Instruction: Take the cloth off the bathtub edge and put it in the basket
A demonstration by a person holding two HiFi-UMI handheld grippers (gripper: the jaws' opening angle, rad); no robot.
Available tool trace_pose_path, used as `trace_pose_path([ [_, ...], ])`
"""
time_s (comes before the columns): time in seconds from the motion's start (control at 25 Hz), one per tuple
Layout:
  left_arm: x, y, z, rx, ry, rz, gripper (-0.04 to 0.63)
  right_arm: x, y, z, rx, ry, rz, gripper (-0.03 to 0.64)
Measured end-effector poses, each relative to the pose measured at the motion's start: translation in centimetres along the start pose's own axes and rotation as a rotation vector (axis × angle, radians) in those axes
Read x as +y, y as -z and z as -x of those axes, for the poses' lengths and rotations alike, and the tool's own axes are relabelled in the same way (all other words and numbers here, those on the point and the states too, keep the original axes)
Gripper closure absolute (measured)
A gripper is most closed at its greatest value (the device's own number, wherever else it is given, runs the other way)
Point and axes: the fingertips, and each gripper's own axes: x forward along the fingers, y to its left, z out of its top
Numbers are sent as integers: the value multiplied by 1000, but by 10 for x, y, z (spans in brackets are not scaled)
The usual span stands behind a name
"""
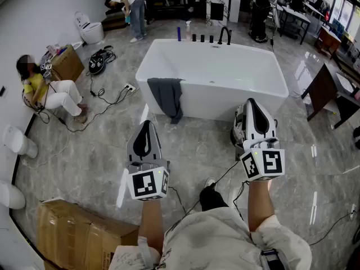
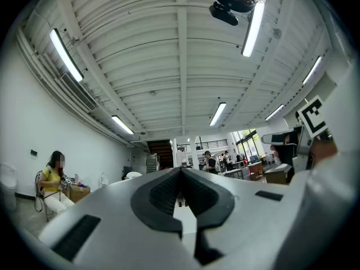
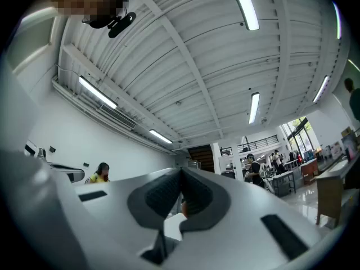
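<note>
Left wall: person in a yellow top (image 1: pixel 39 89) seated on the floor, open cardboard box (image 1: pixel 67 64) just beside them, white toilet (image 1: pixel 90 30) further back. Black pile of gear and cables (image 1: pixel 99 61) on the glossy grey tile floor (image 1: pixel 202 151), white power strip (image 1: pixel 130 88) near it. Big taped cardboard box (image 1: pixel 79 236) bottom left, two white ceramic fixtures (image 1: pixel 18 142) along the wall there. At the back, one person bent over in white shirt and jeans (image 1: pixel 130 4), another in black (image 1: pixel 260 10) by the workbenches. Purple bottle (image 1: pixel 179 34), clear bottle (image 1: pixel 188 30), small black containers (image 1: pixel 194 37) in a row. Dark brown table (image 1: pixel 326 89) at right. Ribbed white ceiling (image 2: pixel 180 49) with tube lights (image 2: pixel 66 55).
</note>
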Motion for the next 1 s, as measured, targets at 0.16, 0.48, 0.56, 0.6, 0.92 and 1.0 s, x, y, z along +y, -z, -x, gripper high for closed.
trace_pose_path([
  [0.16, -4, 2, 2, 5, 7, -5, 591, 0, 4, 2, 4, -7, -4, 629],
  [0.48, -6, 14, -1, 29, 0, -3, 591, 2, 19, -4, 16, -27, -30, 629],
  [0.56, -7, 17, -3, 34, -6, -2, 591, 0, 26, -6, 21, -29, -39, 629],
  [0.6, -7, 19, -5, 38, -10, -3, 591, -1, 30, -9, 25, -30, -48, 629],
  [0.92, 3, 45, -24, 96, -58, -7, 591, -1, 71, -44, 69, -91, -167, 629],
  [1.0, 7, 50, -35, 103, -68, -9, 591, -2, 80, -58, 82, -101, -185, 627],
])
